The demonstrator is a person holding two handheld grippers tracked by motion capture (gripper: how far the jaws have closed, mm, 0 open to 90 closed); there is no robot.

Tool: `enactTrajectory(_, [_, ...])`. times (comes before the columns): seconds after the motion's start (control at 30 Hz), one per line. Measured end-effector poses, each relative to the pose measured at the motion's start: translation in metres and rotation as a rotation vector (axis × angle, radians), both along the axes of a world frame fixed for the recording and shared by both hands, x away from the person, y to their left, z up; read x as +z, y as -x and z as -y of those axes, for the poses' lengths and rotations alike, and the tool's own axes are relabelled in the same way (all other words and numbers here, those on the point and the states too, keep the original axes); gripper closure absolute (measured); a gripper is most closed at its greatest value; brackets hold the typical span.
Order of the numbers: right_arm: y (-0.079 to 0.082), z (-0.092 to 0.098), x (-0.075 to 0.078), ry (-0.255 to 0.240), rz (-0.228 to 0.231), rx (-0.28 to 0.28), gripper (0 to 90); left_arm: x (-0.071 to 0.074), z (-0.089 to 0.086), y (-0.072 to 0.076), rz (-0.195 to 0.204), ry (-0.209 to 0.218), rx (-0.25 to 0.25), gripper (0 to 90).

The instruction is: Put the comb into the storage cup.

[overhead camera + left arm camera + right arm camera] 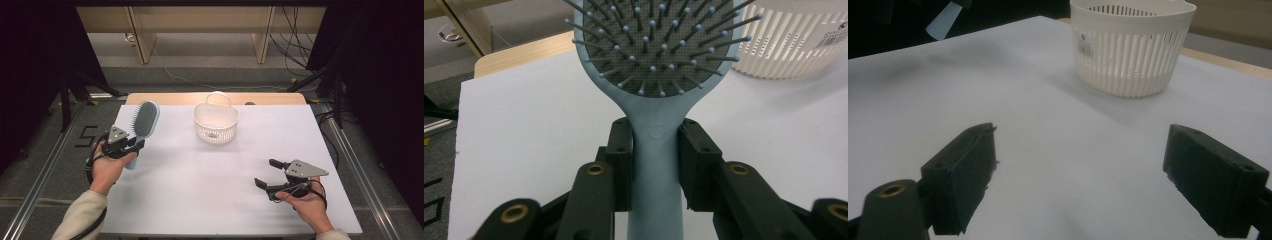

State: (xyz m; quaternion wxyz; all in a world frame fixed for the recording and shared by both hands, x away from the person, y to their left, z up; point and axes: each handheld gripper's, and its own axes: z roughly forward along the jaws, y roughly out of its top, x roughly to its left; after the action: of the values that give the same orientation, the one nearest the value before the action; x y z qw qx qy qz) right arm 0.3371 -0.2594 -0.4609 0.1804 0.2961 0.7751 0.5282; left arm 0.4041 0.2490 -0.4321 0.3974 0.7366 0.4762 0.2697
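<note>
A light blue hairbrush with a grey bristle pad is held at the table's left side. My left gripper is shut on its handle; in the left gripper view both pads press the handle just below the bristled head. A white slotted basket with a handle stands at the back middle of the table. My right gripper rests open at the front right, nothing between its jaws. In the right gripper view the basket stands ahead of the wide-apart fingers.
The white table top runs to a wooden strip at the back edge. Dark curtains and stand legs flank both sides. Cables lie on the floor beyond the table.
</note>
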Motion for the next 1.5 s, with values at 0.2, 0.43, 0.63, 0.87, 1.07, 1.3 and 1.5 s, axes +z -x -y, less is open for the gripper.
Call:
enactTrajectory(0.2, [0.0,-0.0001,0.0,0.0,0.0,-0.001,14.5,0.0006,-0.0004,0.0,0.007,0.002,-0.004,69.6])
enactTrajectory(0.43, [-0.0001,0.0,-0.0002,0.001,-0.001,-0.003,14.5,0.0018,0.0001,0.0002,0.025,0.012,-0.003,69.6])
enactTrajectory(0.63, [-0.0002,-0.0002,-0.0004,0.002,-0.001,-0.002,14.5,0.0031,0.0033,0.0007,0.049,0.016,-0.013,69.6])
enactTrajectory(0.87, [-0.0001,-0.0001,-0.0004,0.002,-0.002,-0.003,14.5,0.003,0.003,0.0006,0.051,0.018,-0.009,69.6])
enactTrajectory(1.07, [-0.0002,-0.0002,-0.0004,0.001,-0.002,-0.002,14.5,0.0033,0.0035,0.0007,0.055,0.022,-0.01,69.6])
enactTrajectory(1.3, [-0.0002,-0.0001,-0.0004,0.003,-0.003,-0.003,14.5,0.0038,0.0035,0.0005,0.061,0.027,-0.012,69.6])
enactTrajectory(1.5, [-0.0003,-0.0001,-0.0006,0.003,-0.003,-0.003,14.5,0.0056,0.0029,0.0007,0.073,0.031,-0.011,69.6])
